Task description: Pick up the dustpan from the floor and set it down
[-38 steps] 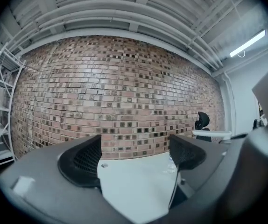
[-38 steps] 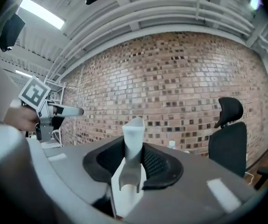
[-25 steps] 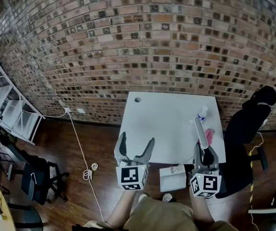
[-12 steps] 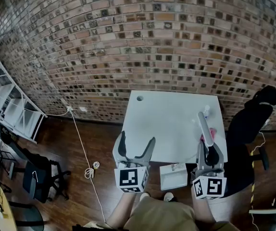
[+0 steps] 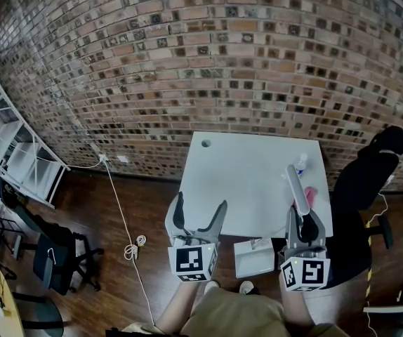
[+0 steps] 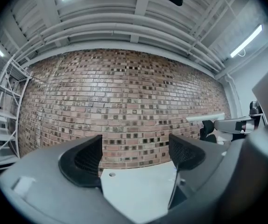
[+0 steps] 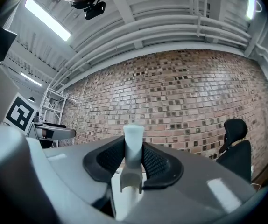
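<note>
A white dustpan hangs in front of the person's legs, its pan (image 5: 253, 257) just off the table's near edge. Its long pale handle (image 5: 297, 184) rises over the table's right side. My right gripper (image 5: 303, 225) is shut on that handle, and in the right gripper view the handle (image 7: 133, 141) stands upright, pinched between the black pads of the right gripper (image 7: 133, 161). My left gripper (image 5: 200, 213) is held level at the table's near left edge. Its jaws are closing, with nothing between them. Through the left gripper (image 6: 135, 155) only the table top and brick wall show.
A white table (image 5: 243, 181) stands against the brick wall, with a small bottle (image 5: 300, 163) and a pink object (image 5: 309, 196) at its right side. A black office chair (image 5: 363, 181) is to the right. A white cable (image 5: 133, 248), another chair (image 5: 54, 258) and white shelving (image 5: 12, 160) are to the left.
The right gripper has lifted the dustpan a little by its handle. The left gripper has stayed in about the same place.
</note>
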`<state>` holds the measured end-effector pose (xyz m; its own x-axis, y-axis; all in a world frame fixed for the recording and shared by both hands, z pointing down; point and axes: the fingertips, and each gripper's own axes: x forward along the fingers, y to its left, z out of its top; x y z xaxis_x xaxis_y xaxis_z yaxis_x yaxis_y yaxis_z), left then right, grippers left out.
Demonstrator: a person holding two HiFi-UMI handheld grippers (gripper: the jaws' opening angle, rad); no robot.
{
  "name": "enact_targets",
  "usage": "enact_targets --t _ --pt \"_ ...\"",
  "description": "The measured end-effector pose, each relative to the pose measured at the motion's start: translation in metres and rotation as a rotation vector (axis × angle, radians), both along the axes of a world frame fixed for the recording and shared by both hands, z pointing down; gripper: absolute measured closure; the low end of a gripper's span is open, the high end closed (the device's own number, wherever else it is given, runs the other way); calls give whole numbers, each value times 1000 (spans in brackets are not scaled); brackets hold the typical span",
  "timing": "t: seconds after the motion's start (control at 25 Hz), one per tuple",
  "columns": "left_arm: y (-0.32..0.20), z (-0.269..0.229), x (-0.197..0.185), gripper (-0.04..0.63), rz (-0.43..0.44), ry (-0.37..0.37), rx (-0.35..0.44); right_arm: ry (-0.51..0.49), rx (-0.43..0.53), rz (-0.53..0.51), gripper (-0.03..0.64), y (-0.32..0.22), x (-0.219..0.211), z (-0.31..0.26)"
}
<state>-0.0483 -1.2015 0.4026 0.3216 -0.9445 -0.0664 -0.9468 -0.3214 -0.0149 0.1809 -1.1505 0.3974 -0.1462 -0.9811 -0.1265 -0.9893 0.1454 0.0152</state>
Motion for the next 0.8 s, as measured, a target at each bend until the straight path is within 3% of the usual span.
enact_targets --t 0.36,0.8 --pt "3 7 0 156 0 7 -18 18 -108 -5 502 11 3 45" --pt "4 12 -2 160 3 10 -38 0 -415 45 500 22 23 191"
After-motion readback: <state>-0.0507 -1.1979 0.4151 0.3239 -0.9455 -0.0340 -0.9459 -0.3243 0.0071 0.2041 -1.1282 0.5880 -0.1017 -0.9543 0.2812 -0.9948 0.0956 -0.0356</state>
